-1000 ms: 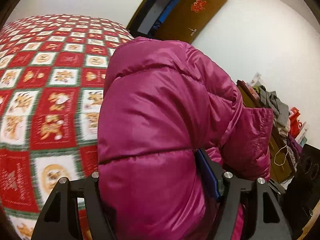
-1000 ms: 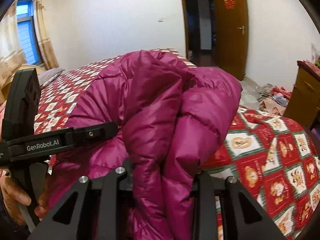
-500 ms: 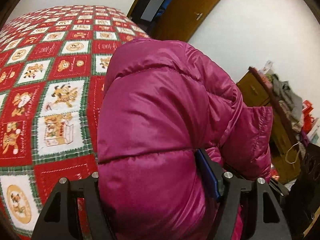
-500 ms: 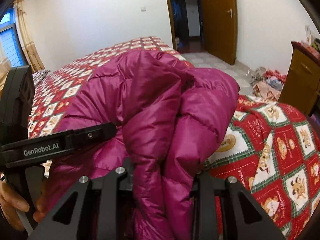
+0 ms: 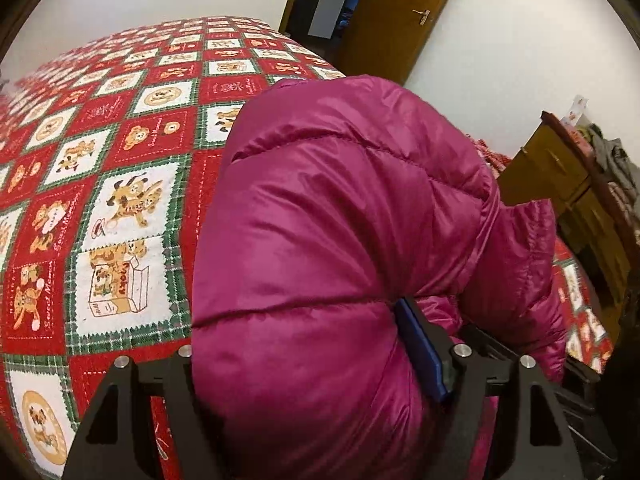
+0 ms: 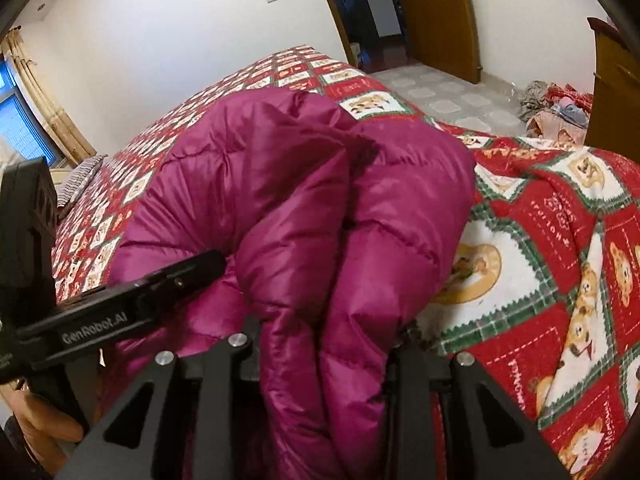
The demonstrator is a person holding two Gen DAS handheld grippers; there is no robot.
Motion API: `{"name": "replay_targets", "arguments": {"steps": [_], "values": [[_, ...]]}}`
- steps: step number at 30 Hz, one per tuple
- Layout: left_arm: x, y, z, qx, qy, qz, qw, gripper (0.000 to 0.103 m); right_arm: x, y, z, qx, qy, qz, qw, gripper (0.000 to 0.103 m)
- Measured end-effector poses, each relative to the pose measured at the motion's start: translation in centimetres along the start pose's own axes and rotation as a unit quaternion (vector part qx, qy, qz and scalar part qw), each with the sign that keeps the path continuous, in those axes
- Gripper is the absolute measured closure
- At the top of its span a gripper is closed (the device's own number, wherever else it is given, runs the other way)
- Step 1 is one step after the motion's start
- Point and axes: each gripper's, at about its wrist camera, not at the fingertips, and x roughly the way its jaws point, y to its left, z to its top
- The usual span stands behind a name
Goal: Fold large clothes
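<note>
A bulky magenta puffer jacket (image 5: 340, 240) fills the middle of the left wrist view and is bunched in thick folds in the right wrist view (image 6: 312, 208). My left gripper (image 5: 316, 364) is shut on a fat fold of the jacket, its blue pad pressed against the cloth. My right gripper (image 6: 324, 356) is shut on another bunch of the jacket. Both hold it just above the bed with the red cartoon-print quilt (image 5: 112, 184). The left gripper's body (image 6: 120, 304) shows at the left of the right wrist view.
The quilted bed (image 6: 560, 240) spreads under and beyond the jacket. A brown door (image 5: 392, 12) and open doorway stand behind. A wooden cabinet (image 5: 568, 192) with piled clothes is at the right. Clothes lie on the tiled floor (image 6: 552, 104).
Both grippers have tilted downward and moved over the bed with the jacket still gripped. The quilt now looks closer in both views.
</note>
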Motion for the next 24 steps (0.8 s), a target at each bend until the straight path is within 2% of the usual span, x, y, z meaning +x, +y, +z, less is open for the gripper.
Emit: {"name": "replay_targets", "arguments": {"steps": [5,7,11,14,16,18,19,20,22,24], "values": [[0.0,-0.1,0.0,0.005,-0.001,0.013,0.9999,0.020,-1.6,0.4,-0.4,-0.008,-0.007,-0.025,1.000,0.054],[-0.1,-0.2,0.0,0.008,-0.004,0.015,0.9998,0.020,-2.8,0.4,-0.5,-0.005,-0.024,-0.037,0.999,0.053],[-0.6,-0.9,-0.4,0.019,-0.014,0.034,0.9991,0.019,-6.6,1.5,0.1,-0.014,-0.085,-0.088,0.992,0.053],[-0.8,-1.3,-0.4,0.025,-0.018,0.048,0.9983,0.019,-8.5,4.2,1.8,-0.046,-0.129,-0.128,0.982,0.056],[-0.7,-1.2,-0.3,0.027,-0.019,0.054,0.9980,0.019,-8.5,5.7,3.1,-0.060,-0.138,-0.132,0.980,0.056],[-0.9,-1.3,-0.4,0.029,-0.019,0.060,0.9976,0.019,-6.9,6.5,4.4,-0.070,-0.118,-0.117,0.984,0.056],[-0.9,-1.3,-0.3,0.031,-0.018,0.063,0.9974,0.019,-5.7,6.5,5.0,-0.071,-0.101,-0.114,0.986,0.061],[-1.1,-1.4,-0.3,0.032,-0.018,0.065,0.9972,0.019,-4.5,6.0,5.3,-0.066,-0.085,-0.111,0.988,0.072],[-1.9,-1.4,-0.3,0.037,-0.019,0.067,0.9969,0.019,-1.6,4.3,5.4,-0.041,-0.040,-0.108,0.992,0.082],[-2.7,-1.3,-0.2,0.042,-0.025,0.070,0.9963,0.019,-0.5,3.3,5.0,-0.034,-0.027,-0.123,0.991,0.082]]}}
